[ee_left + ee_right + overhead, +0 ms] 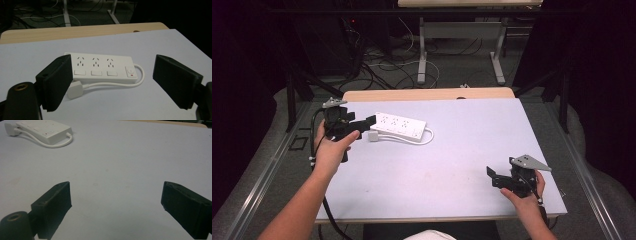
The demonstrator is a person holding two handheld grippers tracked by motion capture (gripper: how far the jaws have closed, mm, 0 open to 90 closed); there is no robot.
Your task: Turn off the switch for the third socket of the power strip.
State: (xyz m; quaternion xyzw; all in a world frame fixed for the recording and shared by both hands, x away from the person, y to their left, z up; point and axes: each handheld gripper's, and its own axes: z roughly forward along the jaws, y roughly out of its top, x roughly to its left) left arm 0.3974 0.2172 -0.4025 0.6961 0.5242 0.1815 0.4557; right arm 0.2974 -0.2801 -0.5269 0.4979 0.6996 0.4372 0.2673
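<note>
In the high view, the left gripper [371, 121] is held at the left of the frame, slightly above mid-height. The left hand [331, 150] wraps the gripper body from below, and the bare forearm runs down to the lower left corner. The gripper lies roughly level and points toward the right of the frame, at the power strip [398, 126]. Its jaws stand wide apart with nothing between the pads. In the left gripper view the power strip [102, 68] sits in the middle of the frame, beyond the two jaws (its three sockets and a switch face up).

The power strip lies flat on the white table [462, 145], left of centre in the high view. Its white cable [424, 138] loops off the right end and runs back along the near side to the plug [372, 135], which lies on the table at the strip's left end, just below the left gripper's jaw tips.

The right gripper [491, 177] is held low at the lower right of the high view, near the table's front edge, well apart from the strip. The right hand [526, 195] grips it from below and it points toward the left of the frame. In the right gripper view the jaws stand apart over bare table, holding nothing.
</note>
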